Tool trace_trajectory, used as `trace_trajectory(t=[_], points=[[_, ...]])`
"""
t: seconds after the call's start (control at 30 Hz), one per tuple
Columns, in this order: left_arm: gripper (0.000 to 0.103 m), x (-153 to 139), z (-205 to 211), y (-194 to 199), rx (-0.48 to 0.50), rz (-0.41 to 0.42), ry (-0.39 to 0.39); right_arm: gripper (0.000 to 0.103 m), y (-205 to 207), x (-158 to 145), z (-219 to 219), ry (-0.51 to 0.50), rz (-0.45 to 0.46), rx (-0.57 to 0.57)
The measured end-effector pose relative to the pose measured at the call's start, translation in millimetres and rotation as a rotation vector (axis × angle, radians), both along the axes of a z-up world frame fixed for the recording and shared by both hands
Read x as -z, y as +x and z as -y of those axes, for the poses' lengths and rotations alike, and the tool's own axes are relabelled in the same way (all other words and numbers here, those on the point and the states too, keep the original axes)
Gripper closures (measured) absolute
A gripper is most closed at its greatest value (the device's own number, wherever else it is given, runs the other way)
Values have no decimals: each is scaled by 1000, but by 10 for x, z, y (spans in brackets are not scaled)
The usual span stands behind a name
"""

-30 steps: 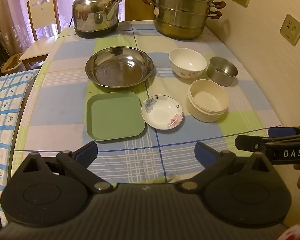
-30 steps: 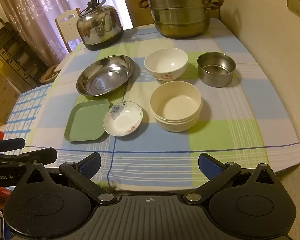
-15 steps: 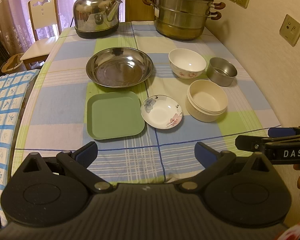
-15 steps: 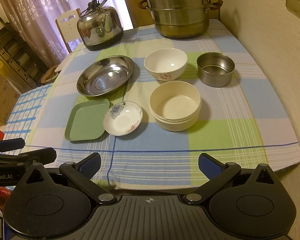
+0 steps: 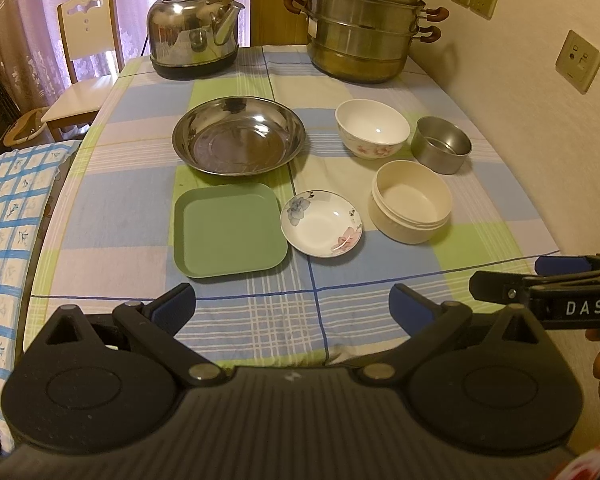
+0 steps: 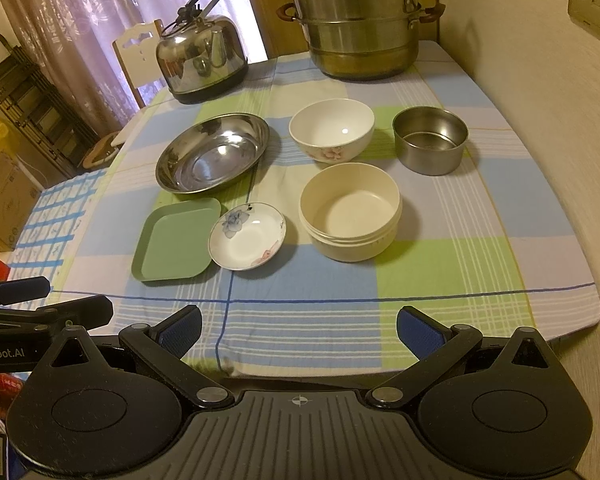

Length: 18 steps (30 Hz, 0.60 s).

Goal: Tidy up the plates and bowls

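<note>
On the checked tablecloth lie a square green plate, a small flowered dish touching its right edge, and a wide steel plate behind them. To the right stand a cream bowl, a white flowered bowl and a small steel bowl. My left gripper hangs open over the table's near edge, empty. My right gripper is open too, level with it and to its right, holding nothing.
A steel kettle and a stacked steamer pot stand at the table's far end. A wall with sockets runs along the right side. A white chair is at the far left corner, and a blue checked cloth lies left.
Both views have crept slightly forward toward the table. Nothing on the table has moved, and both grippers stay open.
</note>
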<state>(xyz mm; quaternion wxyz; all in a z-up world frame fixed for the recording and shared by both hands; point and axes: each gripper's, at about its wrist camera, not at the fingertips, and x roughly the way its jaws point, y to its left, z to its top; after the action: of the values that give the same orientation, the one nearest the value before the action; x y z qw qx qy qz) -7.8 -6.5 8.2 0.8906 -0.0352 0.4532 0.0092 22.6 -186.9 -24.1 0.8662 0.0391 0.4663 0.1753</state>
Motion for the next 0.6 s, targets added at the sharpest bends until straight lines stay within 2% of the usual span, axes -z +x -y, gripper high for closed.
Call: trace_trajectory(t=[0.6], points=[[0,3,-3,-6,0,3,-1,0,-10,-9,22,1,4,1]])
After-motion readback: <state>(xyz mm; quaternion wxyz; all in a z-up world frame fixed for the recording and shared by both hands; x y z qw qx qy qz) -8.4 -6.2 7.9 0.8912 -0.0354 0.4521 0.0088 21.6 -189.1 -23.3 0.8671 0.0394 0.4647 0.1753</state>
